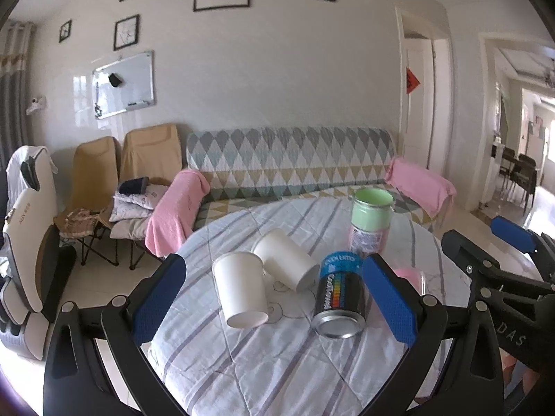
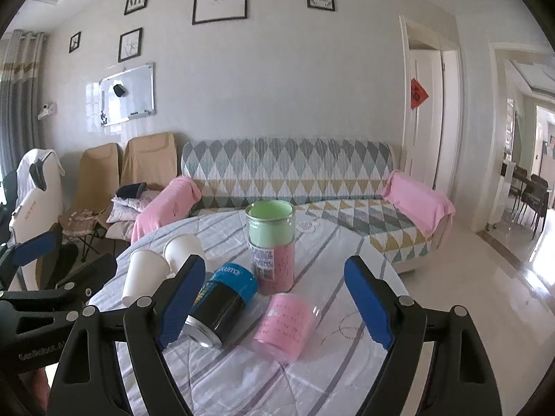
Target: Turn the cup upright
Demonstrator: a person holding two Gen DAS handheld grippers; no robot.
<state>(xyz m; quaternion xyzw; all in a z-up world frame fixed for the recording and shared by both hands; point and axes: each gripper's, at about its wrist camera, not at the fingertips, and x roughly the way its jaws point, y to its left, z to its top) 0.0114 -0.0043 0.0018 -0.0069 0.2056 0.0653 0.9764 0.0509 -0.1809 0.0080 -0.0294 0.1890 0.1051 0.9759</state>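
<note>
Two white paper cups [image 1: 241, 291] [image 1: 286, 258] lie on their sides on the striped tablecloth [image 1: 277, 364]. A black and blue can [image 1: 341, 294] lies beside them, base toward me. A pink clear cup [image 2: 282, 326] lies on its side. A green and pink cup [image 2: 272, 246] stands upright behind. My left gripper [image 1: 274, 301] is open, its blue pads either side of the near white cup and the can. My right gripper [image 2: 277, 306] is open around the pink cup and holds nothing.
The round table's edge [image 2: 399, 277] drops to a shiny floor on the right. A patterned sofa [image 2: 288, 170] with pink towels stands behind. Folding chairs [image 1: 97, 180] stand at the left. The right gripper [image 1: 513, 242] shows at the left view's right edge.
</note>
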